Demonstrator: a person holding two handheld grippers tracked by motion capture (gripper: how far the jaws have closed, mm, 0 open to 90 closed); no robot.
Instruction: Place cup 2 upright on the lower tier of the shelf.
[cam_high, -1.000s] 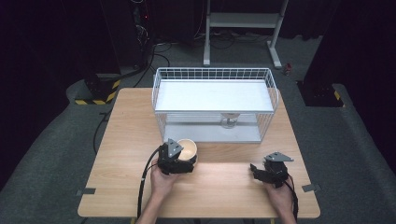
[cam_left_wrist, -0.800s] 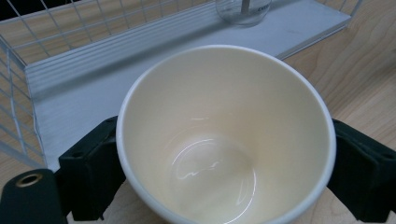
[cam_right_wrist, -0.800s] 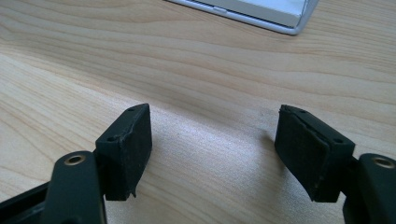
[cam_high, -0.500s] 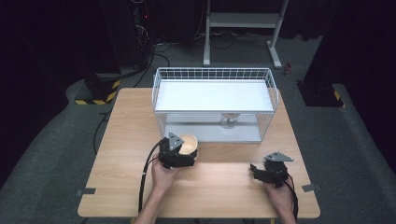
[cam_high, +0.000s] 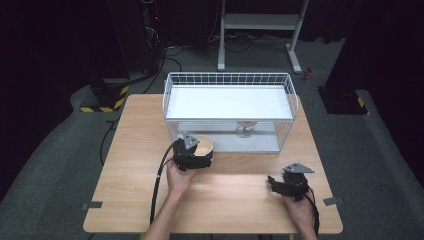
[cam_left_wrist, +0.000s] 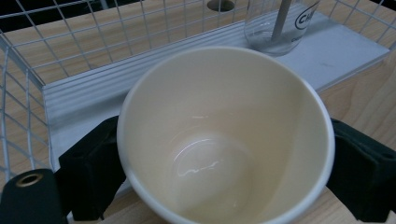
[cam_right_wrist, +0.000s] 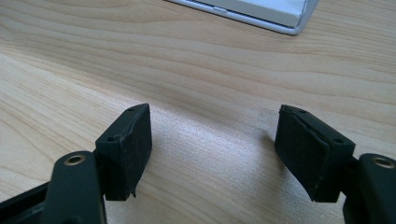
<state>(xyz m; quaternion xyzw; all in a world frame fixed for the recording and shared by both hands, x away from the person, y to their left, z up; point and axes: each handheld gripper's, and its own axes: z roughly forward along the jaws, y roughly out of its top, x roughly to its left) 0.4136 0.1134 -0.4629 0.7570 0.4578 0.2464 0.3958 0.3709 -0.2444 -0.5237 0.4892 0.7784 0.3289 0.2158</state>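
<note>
Overhead, the left gripper (cam_high: 200, 159) holds a cream cup (cam_high: 204, 145) at the open front of the white wire rack (cam_high: 172, 107); the right gripper (cam_high: 278, 183) rests apart on the table (cam_high: 125, 165)

Left gripper view: both pads clamp the cup's walls; a glass (cam_left_wrist: 280, 21) stands on the rack's lower shelf (cam_left_wrist: 336, 51) ahead. Advise entering level, well beside the glass

Right gripper view: jaws parted, empty

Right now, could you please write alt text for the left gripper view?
A cream cup, empty, is clamped between the left gripper's black jaws. Behind it stands a white wire rack with a clear glass on its lower shelf.
</note>
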